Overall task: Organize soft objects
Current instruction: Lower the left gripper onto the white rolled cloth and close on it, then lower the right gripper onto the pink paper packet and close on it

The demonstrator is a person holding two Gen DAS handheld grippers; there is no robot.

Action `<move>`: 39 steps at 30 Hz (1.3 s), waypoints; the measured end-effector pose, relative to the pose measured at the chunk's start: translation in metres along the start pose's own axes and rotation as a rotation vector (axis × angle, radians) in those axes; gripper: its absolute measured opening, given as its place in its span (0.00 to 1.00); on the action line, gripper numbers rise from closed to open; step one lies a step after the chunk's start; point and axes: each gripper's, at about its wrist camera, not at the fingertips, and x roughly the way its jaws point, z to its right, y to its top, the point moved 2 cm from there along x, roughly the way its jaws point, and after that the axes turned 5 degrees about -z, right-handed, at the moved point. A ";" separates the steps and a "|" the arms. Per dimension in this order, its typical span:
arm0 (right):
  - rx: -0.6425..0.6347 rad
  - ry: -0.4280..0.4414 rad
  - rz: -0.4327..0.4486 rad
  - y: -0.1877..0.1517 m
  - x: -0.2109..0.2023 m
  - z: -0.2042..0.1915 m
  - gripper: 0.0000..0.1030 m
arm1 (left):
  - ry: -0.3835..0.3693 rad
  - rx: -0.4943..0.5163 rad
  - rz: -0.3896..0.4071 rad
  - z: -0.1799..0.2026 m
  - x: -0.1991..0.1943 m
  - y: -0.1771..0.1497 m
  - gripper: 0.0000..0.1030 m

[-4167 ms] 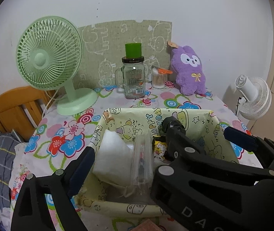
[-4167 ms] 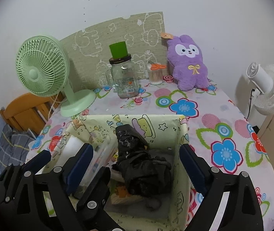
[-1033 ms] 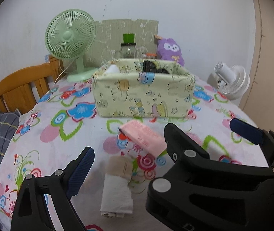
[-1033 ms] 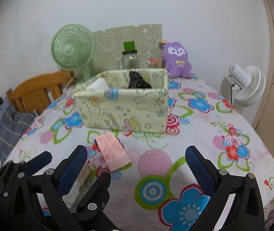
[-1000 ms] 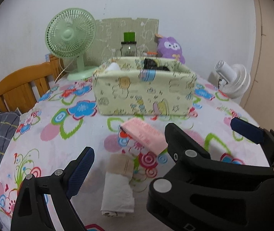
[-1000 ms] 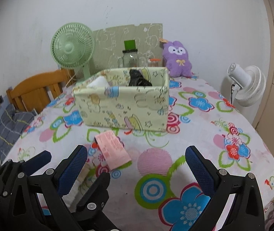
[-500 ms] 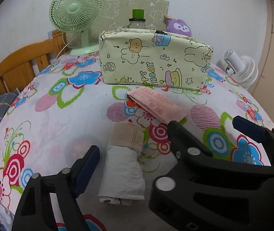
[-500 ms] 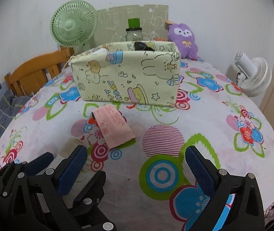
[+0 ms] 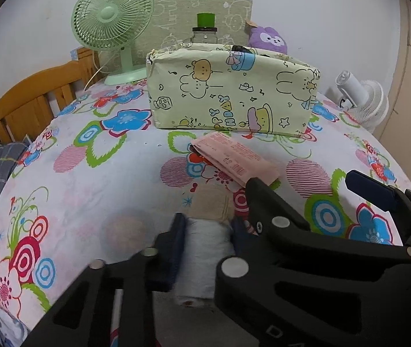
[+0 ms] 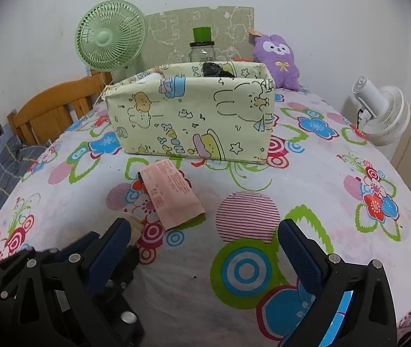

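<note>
Half a second ago the left gripper (image 9: 206,241) stood spread above the rolled cloth (image 9: 205,248); now its pads are clamped on the roll's sides. The right gripper (image 10: 202,248) hangs over the tablecloth (image 10: 335,173) with its fingers wide apart, gripping nothing.

Two grippers, two fans, one fabric box, one pink packet, one rolled cloth, one jar, one plush toy. The roll is white with a beige end pointing toward 12 o'clock, soft and slightly squeezed, lying on the table's near edge. At 1 o'clock from it, just beside, lies the flat pink packet (image 9: 234,160). Farther toward 12 stands the pale yellow cartoon-printed box (image 9: 231,95), something black showing above its rim.

Bright flowers cover the tablecloth. Behind the box stand a green fan (image 9: 113,20), a green-capped jar (image 9: 204,30) and a purple plush (image 10: 277,57) against a white wall. A white fan (image 10: 384,115) sits at 3 o'clock, a wooden chair (image 9: 32,95) at 9.
</note>
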 end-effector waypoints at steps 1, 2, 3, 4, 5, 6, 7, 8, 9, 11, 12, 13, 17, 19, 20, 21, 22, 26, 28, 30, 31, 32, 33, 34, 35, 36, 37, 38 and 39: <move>0.001 -0.001 0.005 0.001 -0.001 0.000 1.00 | 0.000 -0.003 -0.002 0.000 0.000 0.000 0.25; 0.002 -0.002 0.007 0.001 -0.001 0.000 1.00 | 0.001 -0.007 -0.004 -0.001 0.000 0.001 0.24; 0.002 -0.004 0.010 0.003 -0.001 -0.001 1.00 | 0.000 -0.010 -0.006 -0.001 0.001 0.001 0.24; 0.001 -0.004 0.011 0.003 -0.001 -0.001 1.00 | -0.001 -0.013 -0.006 -0.002 0.001 0.002 0.23; -0.001 -0.005 0.012 0.004 -0.001 -0.001 1.00 | -0.001 -0.017 -0.006 -0.003 0.001 0.003 0.23; -0.005 -0.009 0.013 0.005 0.000 -0.002 1.00 | 0.003 -0.017 -0.007 -0.004 0.002 0.004 0.23; -0.010 -0.012 0.012 0.007 0.000 -0.003 1.00 | 0.013 -0.022 -0.005 -0.006 0.003 0.005 0.23; -0.016 -0.010 0.008 0.008 0.001 -0.004 1.00 | 0.026 -0.031 -0.002 -0.009 0.004 0.007 0.23; -0.031 -0.002 -0.003 0.011 0.003 -0.006 1.00 | 0.032 -0.040 -0.003 -0.012 0.005 0.009 0.23; -0.051 0.005 -0.019 0.015 0.006 -0.009 1.00 | 0.047 -0.049 -0.004 -0.016 0.007 0.013 0.23; -0.060 0.009 -0.022 0.018 0.008 -0.011 1.00 | 0.053 -0.050 -0.002 -0.018 0.008 0.015 0.23; -0.065 0.011 -0.021 0.020 0.009 -0.012 0.99 | 0.060 -0.050 0.001 -0.019 0.008 0.016 0.23; -0.074 0.027 -0.017 0.028 0.013 -0.015 0.94 | 0.070 -0.044 0.011 -0.023 0.011 0.025 0.23; -0.078 0.024 -0.023 0.032 0.017 -0.016 0.92 | 0.082 -0.051 0.014 -0.025 0.014 0.028 0.23; -0.078 0.023 -0.029 0.033 0.019 -0.016 0.91 | 0.081 -0.054 0.014 -0.026 0.016 0.030 0.23; -0.077 0.028 -0.039 0.035 0.022 -0.015 0.91 | 0.078 -0.055 0.010 -0.026 0.018 0.032 0.23; -0.077 0.032 -0.047 0.036 0.025 -0.015 0.91 | 0.077 -0.056 0.006 -0.027 0.020 0.033 0.23; -0.087 0.066 -0.079 0.039 0.038 -0.016 0.89 | 0.108 -0.049 -0.005 -0.029 0.027 0.038 0.23; -0.085 0.086 -0.096 0.041 0.045 -0.018 0.83 | 0.108 -0.047 -0.012 -0.029 0.030 0.039 0.23; -0.079 0.107 -0.106 0.042 0.050 -0.020 0.81 | 0.108 -0.049 -0.017 -0.031 0.031 0.042 0.23; -0.078 0.113 -0.110 0.043 0.052 -0.020 0.79 | 0.107 -0.050 -0.017 -0.031 0.031 0.042 0.23; -0.079 0.119 -0.113 0.043 0.053 -0.021 0.74 | 0.105 -0.051 -0.018 -0.032 0.032 0.043 0.23; -0.084 0.133 -0.118 0.044 0.055 -0.023 0.72 | 0.103 -0.050 -0.018 -0.033 0.033 0.044 0.23; -0.087 0.142 -0.122 0.045 0.057 -0.024 0.67 | 0.102 -0.048 -0.018 -0.033 0.033 0.044 0.23; -0.089 0.151 -0.128 0.045 0.058 -0.024 0.64 | 0.103 -0.047 -0.018 -0.033 0.033 0.044 0.23; -0.087 0.158 -0.137 0.045 0.061 -0.025 0.64 | 0.104 -0.045 -0.017 -0.032 0.033 0.044 0.23; -0.085 0.159 -0.143 0.045 0.062 -0.025 0.62 | 0.108 -0.042 -0.016 -0.032 0.032 0.044 0.23; -0.082 0.161 -0.149 0.045 0.063 -0.025 0.61 | 0.110 -0.041 -0.015 -0.032 0.033 0.043 0.23; -0.080 0.159 -0.151 0.045 0.064 -0.025 0.61 | 0.113 -0.039 -0.015 -0.031 0.033 0.043 0.23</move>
